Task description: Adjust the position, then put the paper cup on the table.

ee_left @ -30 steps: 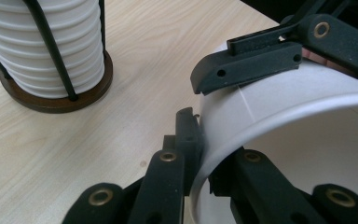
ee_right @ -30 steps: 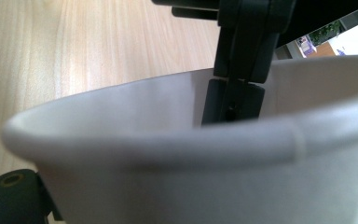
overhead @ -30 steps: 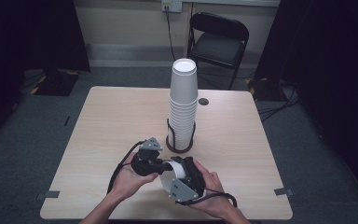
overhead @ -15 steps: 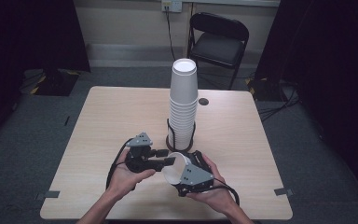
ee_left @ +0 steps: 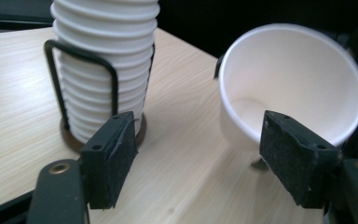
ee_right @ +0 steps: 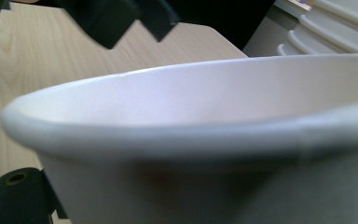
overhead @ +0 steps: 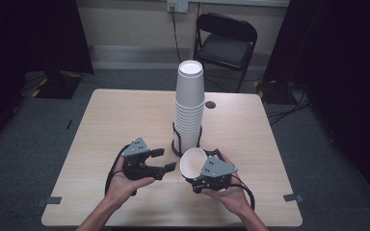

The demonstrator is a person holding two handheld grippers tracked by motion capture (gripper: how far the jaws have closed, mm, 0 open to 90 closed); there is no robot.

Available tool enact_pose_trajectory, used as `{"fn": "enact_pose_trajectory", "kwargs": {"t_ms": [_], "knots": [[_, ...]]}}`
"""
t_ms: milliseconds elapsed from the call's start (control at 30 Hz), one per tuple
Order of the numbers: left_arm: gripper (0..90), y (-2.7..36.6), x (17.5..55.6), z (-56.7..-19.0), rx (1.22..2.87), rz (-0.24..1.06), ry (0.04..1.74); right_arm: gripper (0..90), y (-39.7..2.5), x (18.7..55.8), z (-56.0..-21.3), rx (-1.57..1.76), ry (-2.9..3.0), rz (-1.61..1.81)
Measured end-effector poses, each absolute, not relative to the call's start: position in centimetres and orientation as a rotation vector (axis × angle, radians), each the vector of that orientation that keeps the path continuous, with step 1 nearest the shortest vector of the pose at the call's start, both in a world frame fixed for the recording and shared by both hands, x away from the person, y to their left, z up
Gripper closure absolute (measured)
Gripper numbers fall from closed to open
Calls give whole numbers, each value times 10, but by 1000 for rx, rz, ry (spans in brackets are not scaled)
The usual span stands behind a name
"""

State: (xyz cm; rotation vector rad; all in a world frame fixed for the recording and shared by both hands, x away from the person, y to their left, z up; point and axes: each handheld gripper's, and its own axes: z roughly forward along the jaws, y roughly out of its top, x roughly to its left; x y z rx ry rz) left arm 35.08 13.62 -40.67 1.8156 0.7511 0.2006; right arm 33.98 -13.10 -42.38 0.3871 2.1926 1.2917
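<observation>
The right gripper (overhead: pixel 198 169) holds a single white paper cup (overhead: pixel 193 163) tilted on its side near the front edge of the light wooden desk (overhead: pixel 115 115), its fingers closed around the cup, mouth toward the left gripper (overhead: pixel 165 159). The left gripper's fingers (ee_left: pixel 109 158) stand open and empty, just beside the cup. Right behind both rises a tall stack of white paper cups (overhead: pixel 189 108) in a black wire holder (ee_left: pixel 81 84). A black folding chair (overhead: pixel 226 41) stands beyond the far edge.
</observation>
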Motion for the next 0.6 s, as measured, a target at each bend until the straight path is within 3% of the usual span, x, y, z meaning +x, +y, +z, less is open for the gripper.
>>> {"fn": "enact_pose_trajectory", "kwargs": {"t_ms": [267,600], "knots": [[230,149,351,-414,1814,274,771,121,-143,348,-424,482,2174,1322],[252,158,350,-424,1840,292,765,121,-154,359,-422,565,2132,1364]]}}
